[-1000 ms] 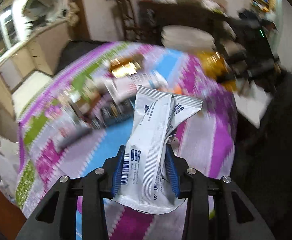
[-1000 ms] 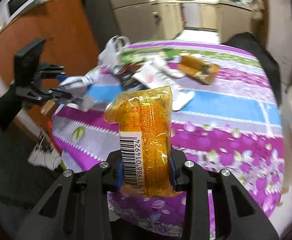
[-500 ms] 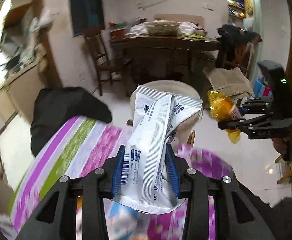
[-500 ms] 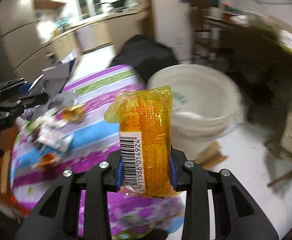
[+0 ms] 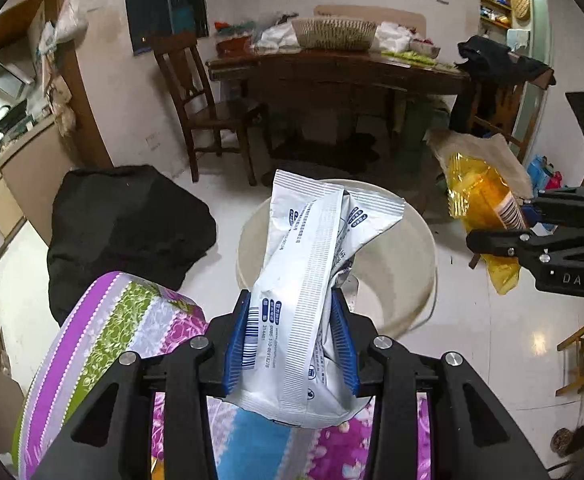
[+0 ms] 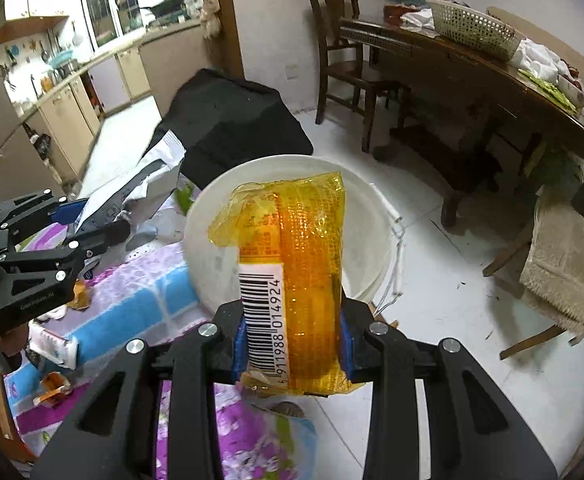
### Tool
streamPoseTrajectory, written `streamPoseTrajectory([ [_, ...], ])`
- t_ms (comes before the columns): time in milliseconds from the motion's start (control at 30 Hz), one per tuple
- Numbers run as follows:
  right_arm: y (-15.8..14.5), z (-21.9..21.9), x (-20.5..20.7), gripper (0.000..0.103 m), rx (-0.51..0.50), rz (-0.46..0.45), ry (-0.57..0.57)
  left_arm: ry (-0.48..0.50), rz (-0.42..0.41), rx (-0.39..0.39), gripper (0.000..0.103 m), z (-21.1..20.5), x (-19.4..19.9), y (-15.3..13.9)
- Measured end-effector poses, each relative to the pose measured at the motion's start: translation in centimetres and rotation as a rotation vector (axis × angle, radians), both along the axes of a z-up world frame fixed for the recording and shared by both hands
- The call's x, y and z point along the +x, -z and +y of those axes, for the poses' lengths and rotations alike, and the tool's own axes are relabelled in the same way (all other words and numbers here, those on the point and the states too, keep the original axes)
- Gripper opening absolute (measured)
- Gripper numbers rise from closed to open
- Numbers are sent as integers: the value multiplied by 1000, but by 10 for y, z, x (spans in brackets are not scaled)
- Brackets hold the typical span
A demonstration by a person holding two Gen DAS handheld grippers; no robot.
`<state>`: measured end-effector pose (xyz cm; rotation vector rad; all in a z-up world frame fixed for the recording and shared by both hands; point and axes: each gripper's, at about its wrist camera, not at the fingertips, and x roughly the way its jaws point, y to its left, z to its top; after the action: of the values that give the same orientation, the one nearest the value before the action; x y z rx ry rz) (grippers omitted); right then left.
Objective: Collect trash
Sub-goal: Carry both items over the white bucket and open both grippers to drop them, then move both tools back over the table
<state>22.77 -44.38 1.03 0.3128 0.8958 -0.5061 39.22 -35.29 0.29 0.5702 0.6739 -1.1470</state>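
black cloth heap (image 5: 127,220) and bench (image 5: 131,320) edge crowd the white bucket (image 5: 404,264), where left tongs (image 5: 289,344) grip a white wrapper (image 5: 304,280) and right tongs (image 6: 292,344) clamp a yellow packet (image 6: 296,272), both angled down.

The bucket (image 5: 404,280) stands on the floor just past the table edge (image 5: 103,328), a draped bundle (image 5: 127,224) to its left. Behind it sits a wooden table (image 5: 332,76) with a basket (image 5: 334,32) on top and a chair (image 5: 199,108) at its left end. Scraps (image 6: 53,346) lie on the near cloth.
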Motion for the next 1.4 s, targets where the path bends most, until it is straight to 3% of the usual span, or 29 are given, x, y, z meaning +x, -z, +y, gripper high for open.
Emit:
streamPoseTrajectory([
  [300, 19, -52, 42, 33, 81, 140, -20, -28, 73, 110, 40, -95, 42, 16],
  [400, 25, -65, 52, 33, 53, 180, -15, -39, 71, 145, 41, -117, 51, 28],
  [733, 35, -92, 81, 33, 75, 229, -4, -53, 108, 189, 42, -144, 80, 67],
  [800, 38, -95, 87, 34, 83, 236, -9, -46, 127, 183, 46, -145, 86, 74],
  [867, 39, -98, 88, 43, 93, 229, -13, -38, 125, 170, 64, -137, 86, 79],
  [900, 38, -100, 88, 55, 87, 216, -3, -41, 111, 158, 65, -137, 87, 79],
  [933, 38, -103, 87, 57, 84, 206, 1, -38, 106, 152, 65, -133, 86, 80],
  [1133, 36, -106, 80, 57, 66, 184, 16, -86, 63, 138, 65, -122, 91, 80],
  [1300, 15, -76, 51, 57, -74, 68, 7, -230, -156, -11, 67, -71, 57, 46],
  [1400, -4, -22, 7, 57, -192, -71, -43, -307, -247, -123, 81, -23, 20, 25],
])
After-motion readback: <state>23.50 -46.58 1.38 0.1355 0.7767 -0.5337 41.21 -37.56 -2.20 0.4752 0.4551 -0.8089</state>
